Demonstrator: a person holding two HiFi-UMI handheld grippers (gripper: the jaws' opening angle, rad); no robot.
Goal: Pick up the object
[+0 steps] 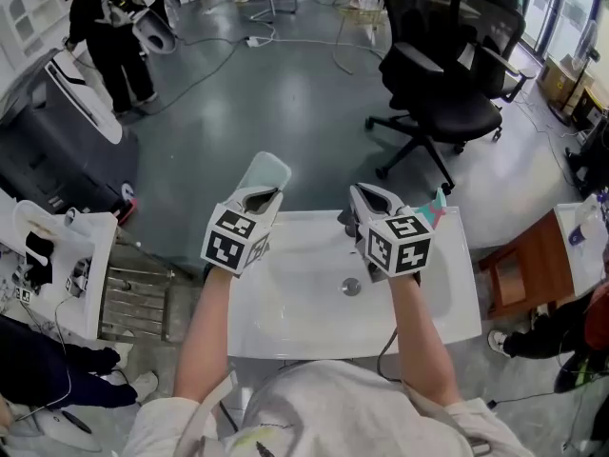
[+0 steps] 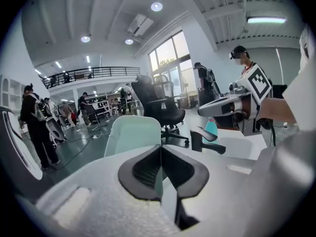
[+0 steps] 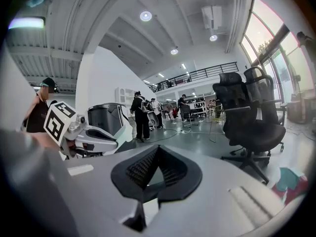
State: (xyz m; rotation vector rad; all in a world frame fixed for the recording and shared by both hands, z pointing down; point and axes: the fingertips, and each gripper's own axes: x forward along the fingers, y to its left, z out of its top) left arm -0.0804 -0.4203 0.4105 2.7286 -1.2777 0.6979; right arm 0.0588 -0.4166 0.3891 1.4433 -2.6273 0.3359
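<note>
the object (image 1: 266, 171), a thin pale mint piece with rounded corners, is clamped edge-on in the left gripper (image 1: 262, 196). its near end is pinched between the dark pads, and the rest sticks out past the tips. it is lifted clear of the white basin (image 1: 285, 327); from the head view it shows against the grey floor just past the basin's far left edge. in the left gripper view the piece rises upright ahead of the jaws, which close on its thin edge.

the right gripper (image 1: 366, 193) hangs beside the left one over the basin's far side, apart from the object. its jaws meet at the tips, and nothing shows between them in the right gripper view.

a black faucet (image 2: 207, 141) stands at the basin's back edge near the right gripper, with a teal item (image 1: 436, 208) just beyond it. the drain (image 1: 351, 287) lies in the bowl below the right wrist. a black office chair (image 1: 438, 93) stands on the floor beyond, and a person in black (image 1: 105, 36) stands far off at the left.
</note>
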